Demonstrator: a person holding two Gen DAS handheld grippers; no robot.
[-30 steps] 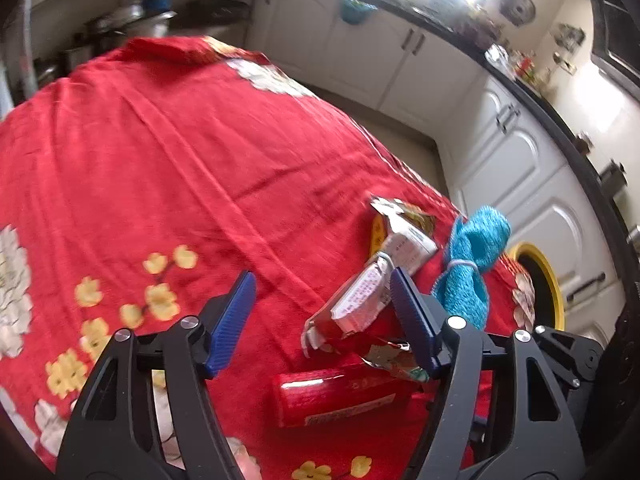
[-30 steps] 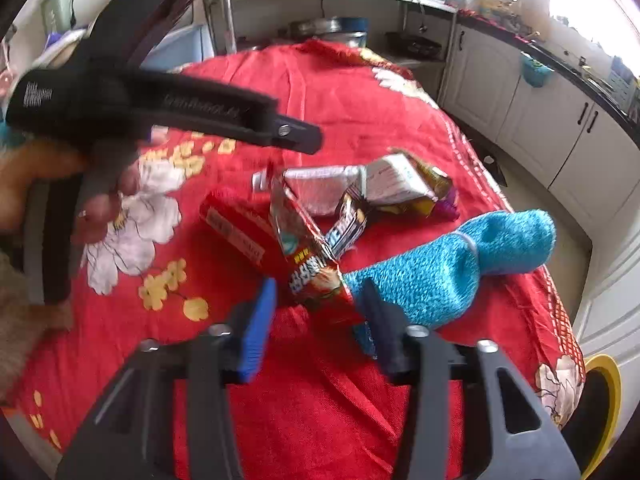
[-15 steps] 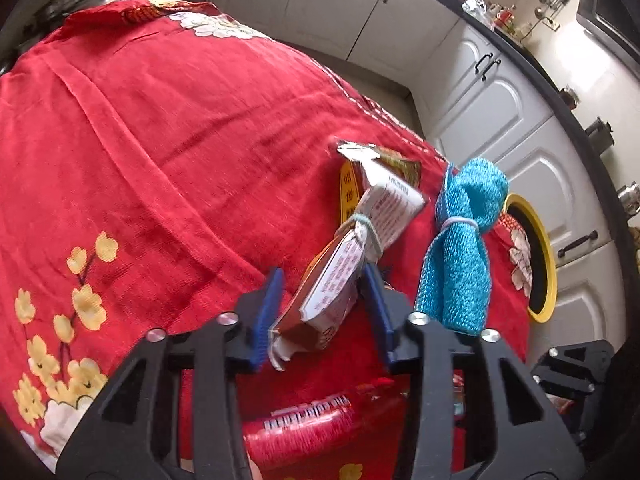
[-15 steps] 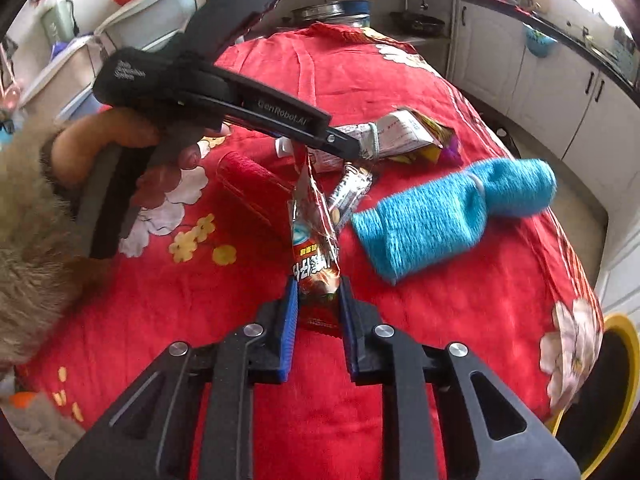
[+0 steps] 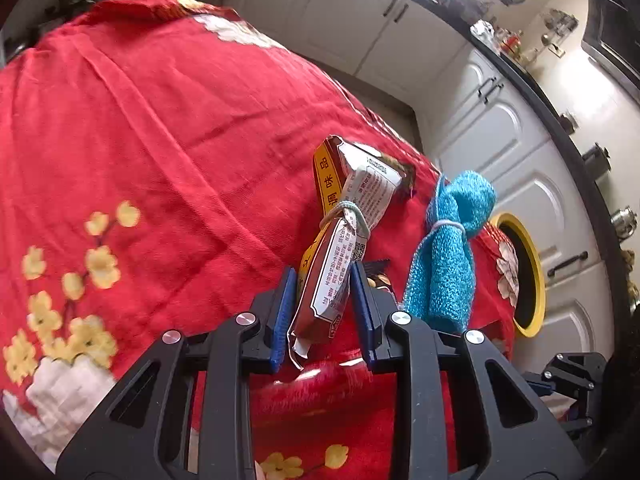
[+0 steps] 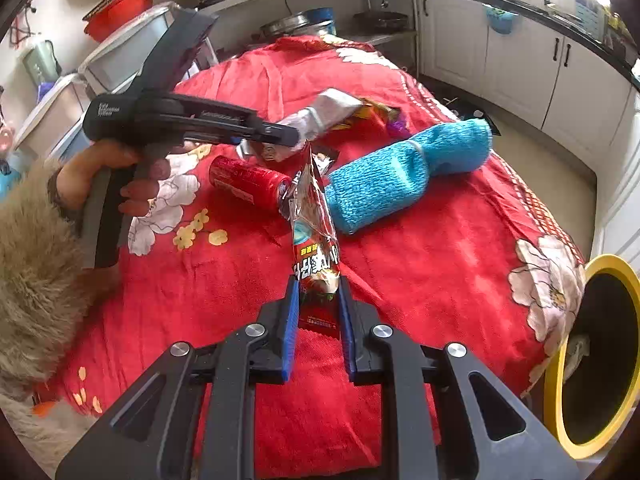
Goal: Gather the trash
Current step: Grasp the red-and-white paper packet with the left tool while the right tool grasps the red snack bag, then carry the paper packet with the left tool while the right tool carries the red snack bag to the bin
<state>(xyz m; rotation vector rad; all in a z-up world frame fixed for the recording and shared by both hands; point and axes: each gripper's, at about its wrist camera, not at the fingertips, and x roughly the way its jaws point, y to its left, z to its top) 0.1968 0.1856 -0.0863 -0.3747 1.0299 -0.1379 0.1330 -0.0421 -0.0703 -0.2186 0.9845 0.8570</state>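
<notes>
My left gripper (image 5: 324, 312) is shut on a red and white seasoning packet (image 5: 340, 256) tied with a string, lifted off the red tablecloth (image 5: 160, 140). It shows from the side in the right wrist view (image 6: 288, 136), holding the packet (image 6: 320, 116). My right gripper (image 6: 318, 320) is shut on a red snack wrapper (image 6: 314, 236) that stands up from its fingers. A red can (image 6: 248, 178) lies on the cloth between them.
A rolled blue cloth (image 6: 404, 172) tied with a band lies on the table, also in the left wrist view (image 5: 452, 248). A yellow-rimmed bin (image 6: 600, 352) stands beside the table's right edge. More wrappers (image 6: 376, 112) lie at the back. White cabinets line the far side.
My left gripper closed on the tied seasoning packet and lifted it. My right gripper closed on the red snack wrapper and pulled it up and back from the pile.
</notes>
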